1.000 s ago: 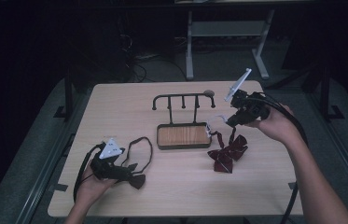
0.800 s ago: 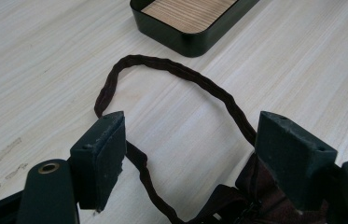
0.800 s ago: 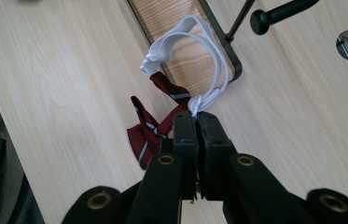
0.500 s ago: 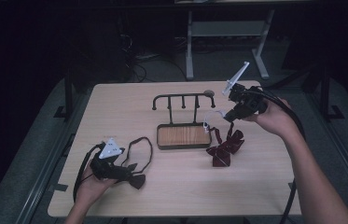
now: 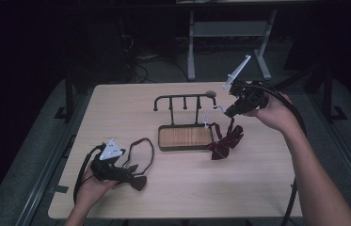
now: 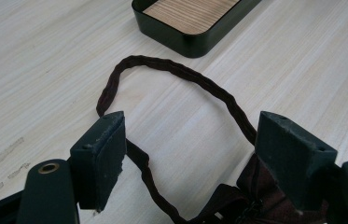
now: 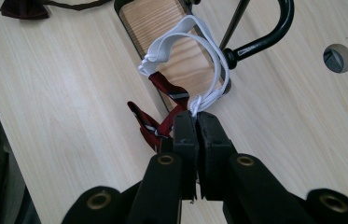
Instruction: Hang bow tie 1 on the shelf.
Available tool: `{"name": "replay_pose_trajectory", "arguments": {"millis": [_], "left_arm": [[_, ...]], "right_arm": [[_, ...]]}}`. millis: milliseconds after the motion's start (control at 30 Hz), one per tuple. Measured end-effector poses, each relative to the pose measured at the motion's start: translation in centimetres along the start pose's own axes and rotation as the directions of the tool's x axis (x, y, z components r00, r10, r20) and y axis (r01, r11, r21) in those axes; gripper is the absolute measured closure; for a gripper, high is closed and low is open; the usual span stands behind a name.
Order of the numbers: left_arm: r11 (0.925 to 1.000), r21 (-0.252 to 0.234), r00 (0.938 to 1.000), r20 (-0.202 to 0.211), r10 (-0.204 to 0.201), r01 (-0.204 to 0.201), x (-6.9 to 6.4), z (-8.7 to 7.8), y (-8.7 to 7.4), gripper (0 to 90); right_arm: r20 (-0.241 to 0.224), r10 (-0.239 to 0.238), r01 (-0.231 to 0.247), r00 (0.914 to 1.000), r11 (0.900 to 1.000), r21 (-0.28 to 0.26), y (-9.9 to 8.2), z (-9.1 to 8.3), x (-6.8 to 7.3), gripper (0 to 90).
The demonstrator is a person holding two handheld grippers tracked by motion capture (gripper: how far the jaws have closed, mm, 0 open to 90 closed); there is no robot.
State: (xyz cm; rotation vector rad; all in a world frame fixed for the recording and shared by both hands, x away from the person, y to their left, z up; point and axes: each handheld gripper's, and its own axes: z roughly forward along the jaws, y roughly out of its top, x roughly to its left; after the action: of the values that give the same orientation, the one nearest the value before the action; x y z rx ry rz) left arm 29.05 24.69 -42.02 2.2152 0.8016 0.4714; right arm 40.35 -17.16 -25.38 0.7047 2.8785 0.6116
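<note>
1. Seen from the high view, the right gripper (image 5: 228, 112) is raised over the far right of the tabletop (image 5: 267, 188), with a white elastic band (image 5: 209, 114) strung from its tip toward the right end of the black hook rack (image 5: 184, 100). The red bow tie (image 5: 225, 141) hangs below that band, its lower end on the tabletop just right of the rack's wooden tray (image 5: 185, 137). My left gripper (image 5: 135, 181) rests low at the near left, on a second, darker bow tie (image 5: 133, 170) whose strap loops out toward the tray.

2. In the left gripper view, the fingers (image 6: 100, 156) stand wide, with nothing pressed between them. The dark strap (image 6: 181, 77) lies flat on the tabletop in the gap, and the dark tie's bunched cloth (image 6: 237, 200) sits near the right one, untouched by its pad as far as I can tell.

3. In the right gripper view, the fingers (image 7: 186, 135) are pinched tight on the white band (image 7: 209, 60), right where it knots to the red tie (image 7: 162, 126). The loop is stretched open just beside the rack's curled end hook (image 7: 274, 35), not yet over it.

4. I judge the step in hand to be hanging the red tie. The next move calls for carrying the open loop over the hook's ball tip, lowering until the band seats, then releasing while the left gripper waits.
</note>
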Motion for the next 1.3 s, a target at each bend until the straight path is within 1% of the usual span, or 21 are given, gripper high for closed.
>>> {"name": "replay_pose_trajectory", "arguments": {"millis": [367,400,700,933,1067,1300], "left_arm": [[1.0,0.001,1.0,-0.002,0.001,-0.001,0.0,-0.1,0.0,25.2],[1.0,0.001,1.0,-0.001,-0.005,0.005,0.0,-0.1,0.0,25.2],[1.0,0.001,1.0,0.0,-0.004,0.004,0.0,-0.1,0.0,25.2],[1.0,0.001,1.0,0.001,-0.005,0.005,0.0,-0.1,0.0,25.1],[1.0,0.003,1.0,0.001,-0.003,0.003,0.0,-0.1,0.0,25.1],[1.0,-0.002,1.0,0.0,-0.005,0.005,0.0,-0.1,0.0,25.1]], "right_arm": [[0.001,0.016,-0.016,0.9999,0.9998,-0.008,0.3,-0.2,-0.6,86.7],[0.004,0.016,-0.016,0.9999,0.9998,-0.007,0.4,-0.2,-0.7,86.7],[0.006,0.047,-0.047,0.9989,0.9988,-0.01,0.9,-0.4,-1.8,86.7],[0.004,0.064,-0.064,0.9979,0.9979,0.004,1.4,0.1,-2.5,86.6],[-0.004,0.08,-0.08,0.9968,0.9967,0.014,1.4,0.4,-3.0,86.6],[0.002,0.094,-0.094,0.9955,0.9954,0.017,1.2,0.7,-3.6,86.5]]}}
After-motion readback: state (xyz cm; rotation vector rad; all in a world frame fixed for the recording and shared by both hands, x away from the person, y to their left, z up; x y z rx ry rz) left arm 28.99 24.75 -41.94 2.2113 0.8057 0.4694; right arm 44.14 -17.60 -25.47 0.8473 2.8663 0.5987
